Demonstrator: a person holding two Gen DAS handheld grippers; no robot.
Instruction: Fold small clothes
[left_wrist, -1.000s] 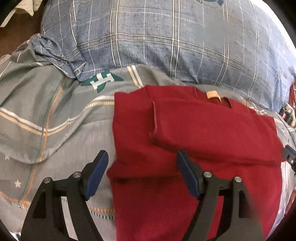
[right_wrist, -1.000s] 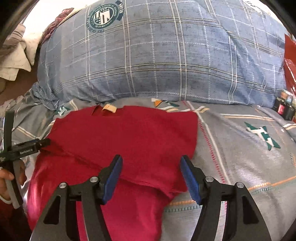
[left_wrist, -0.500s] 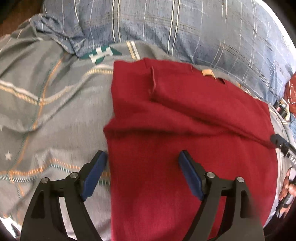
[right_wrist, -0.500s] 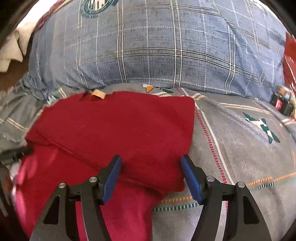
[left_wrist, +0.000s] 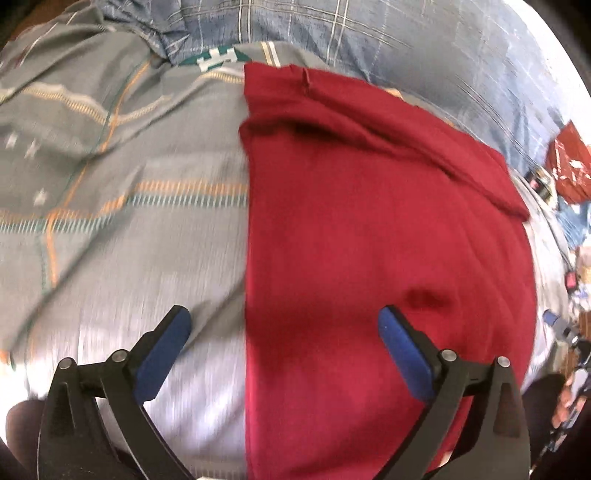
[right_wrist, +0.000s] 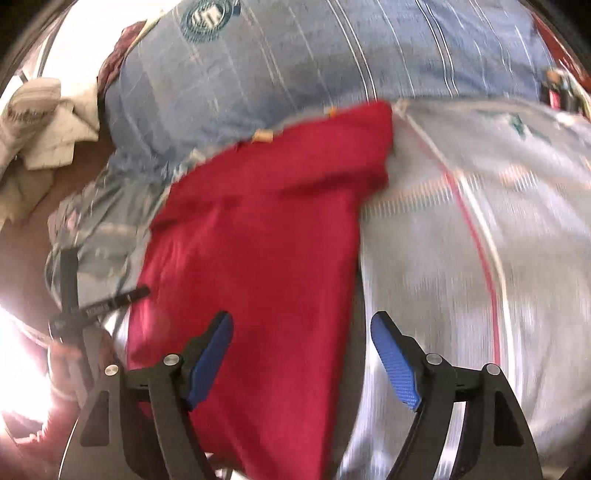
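A dark red shirt (left_wrist: 369, 229) lies flat on the grey patterned bedsheet (left_wrist: 110, 221), its sleeves folded in over the top part; a tan neck label (right_wrist: 263, 137) shows at its far edge. My left gripper (left_wrist: 284, 332) is open and empty, straddling the shirt's left edge near its lower part. My right gripper (right_wrist: 301, 347) is open and empty, straddling the shirt's right edge (right_wrist: 347, 295). The left gripper's body (right_wrist: 70, 310) shows at the left of the right wrist view. Both views are motion-blurred.
A big blue plaid pillow (left_wrist: 369, 40) (right_wrist: 295, 66) lies just behind the shirt. A red packet and small items (left_wrist: 565, 162) sit at the right of the bed. White crumpled cloth (right_wrist: 37, 122) lies off the bed's left side.
Both grippers have drawn back toward the shirt's lower part, away from the pillow. The folded sleeves now lie farther up in both views. Both stay open.
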